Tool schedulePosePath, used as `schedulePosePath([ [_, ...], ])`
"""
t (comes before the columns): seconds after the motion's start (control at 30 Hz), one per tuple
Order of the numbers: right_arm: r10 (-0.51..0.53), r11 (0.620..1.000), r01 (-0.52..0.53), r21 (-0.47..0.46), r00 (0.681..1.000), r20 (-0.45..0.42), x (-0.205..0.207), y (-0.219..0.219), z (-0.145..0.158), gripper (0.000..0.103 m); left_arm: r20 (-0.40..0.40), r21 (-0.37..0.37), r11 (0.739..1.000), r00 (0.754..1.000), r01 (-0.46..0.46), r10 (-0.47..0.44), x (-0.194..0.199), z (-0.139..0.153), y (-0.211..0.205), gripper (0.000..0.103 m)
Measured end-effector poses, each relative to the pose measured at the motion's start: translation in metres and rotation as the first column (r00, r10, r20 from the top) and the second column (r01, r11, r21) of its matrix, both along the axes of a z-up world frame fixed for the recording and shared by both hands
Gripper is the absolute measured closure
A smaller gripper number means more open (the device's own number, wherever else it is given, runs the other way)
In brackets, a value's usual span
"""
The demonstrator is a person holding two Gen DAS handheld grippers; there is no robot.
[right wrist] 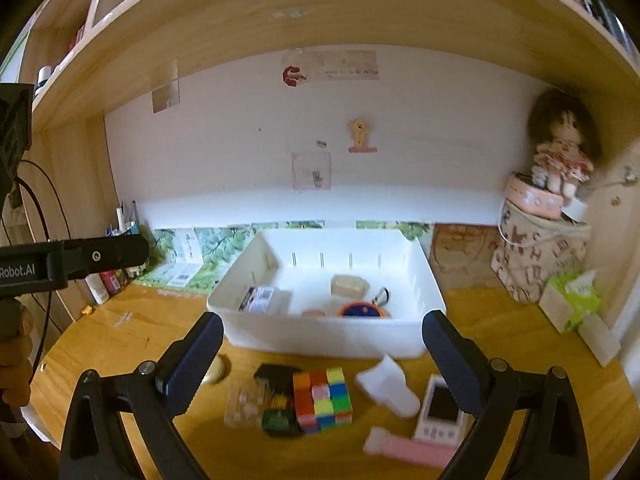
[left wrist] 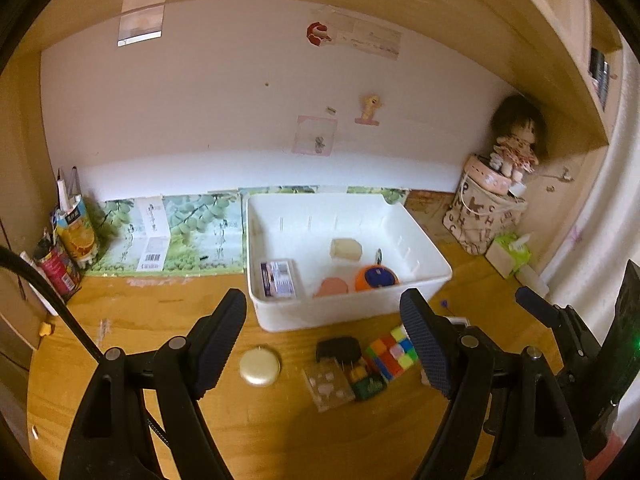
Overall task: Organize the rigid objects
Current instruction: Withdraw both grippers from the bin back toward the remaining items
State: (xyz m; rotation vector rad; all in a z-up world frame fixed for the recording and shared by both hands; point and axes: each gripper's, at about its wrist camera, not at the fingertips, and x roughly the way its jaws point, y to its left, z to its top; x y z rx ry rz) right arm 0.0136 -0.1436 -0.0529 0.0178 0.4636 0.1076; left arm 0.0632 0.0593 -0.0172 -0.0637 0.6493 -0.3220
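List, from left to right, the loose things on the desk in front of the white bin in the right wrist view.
Round tin → clear box → colour cube → white cup → handheld gadget.

The left gripper [left wrist: 324,334] pointed forward and downward, its jaws standing apart with nothing between them. The right gripper [right wrist: 322,354] was held just beside it at much the same tilt, its jaws spread wider and likewise empty. Each gripper appeared at the edge of the other's view. The person's hand [right wrist: 14,360] showed at the left edge of the right wrist view.
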Motion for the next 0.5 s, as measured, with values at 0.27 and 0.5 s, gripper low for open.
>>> schedulePosePath([
  [0.27,-0.04,0.999,0.04,-0.004,0.997,-0.066,-0.038,-0.006,-0.016,0.003,-0.03,0.006,0.999,0.999,0.031,-0.031,-0.031,-0.015,-0.004,0.021],
  [0.5,-0.098,0.993,0.107,0.054,0.984,-0.152,-0.052,-0.027,-0.029,0.003,-0.069,0.01,0.999,0.996,0.053,-0.052,-0.044,-0.027,-0.011,0.021],
])
